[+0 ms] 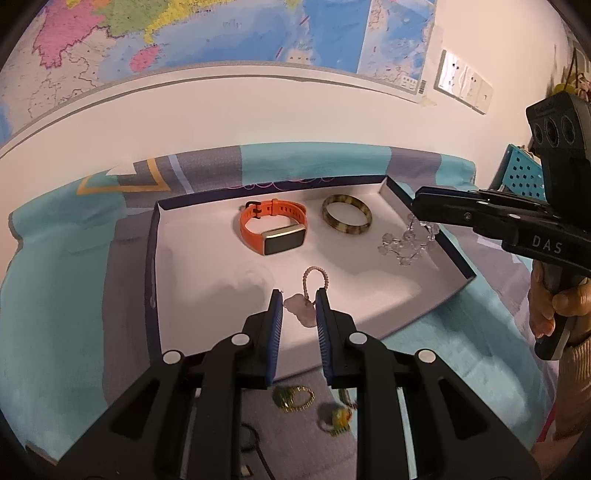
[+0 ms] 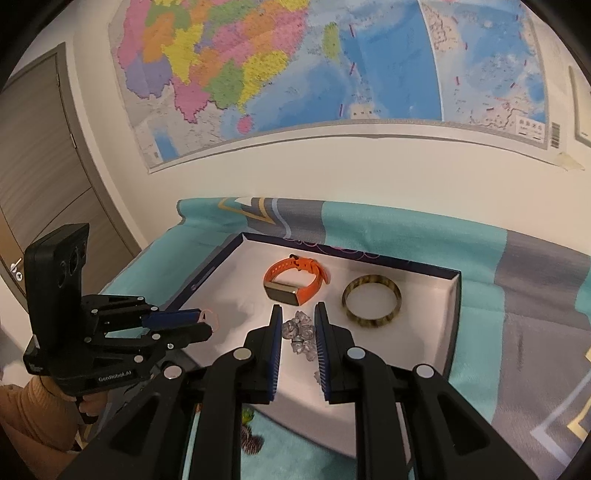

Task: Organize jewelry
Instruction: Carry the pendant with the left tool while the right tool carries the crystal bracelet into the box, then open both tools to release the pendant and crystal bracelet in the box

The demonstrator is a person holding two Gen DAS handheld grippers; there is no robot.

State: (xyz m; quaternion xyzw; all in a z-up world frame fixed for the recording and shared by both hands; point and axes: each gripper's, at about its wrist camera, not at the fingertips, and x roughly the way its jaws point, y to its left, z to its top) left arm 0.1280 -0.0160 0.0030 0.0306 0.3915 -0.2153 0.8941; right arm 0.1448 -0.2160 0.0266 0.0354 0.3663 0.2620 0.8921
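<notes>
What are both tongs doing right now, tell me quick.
Left tongs: open around the pink bead bracelet and its charm, not closed on it.
Right tongs: open around the clear crystal bracelet, not clamped on it.

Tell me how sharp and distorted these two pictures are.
Left wrist view: the orange watch is sharp, the gold ring below the gripper blurs, the map edge bows. Right wrist view: clear bracelet soft, corners dark.

surface: patterned cloth (image 1: 55,295) | on it: tray (image 1: 155,258), rings (image 1: 293,398)
</notes>
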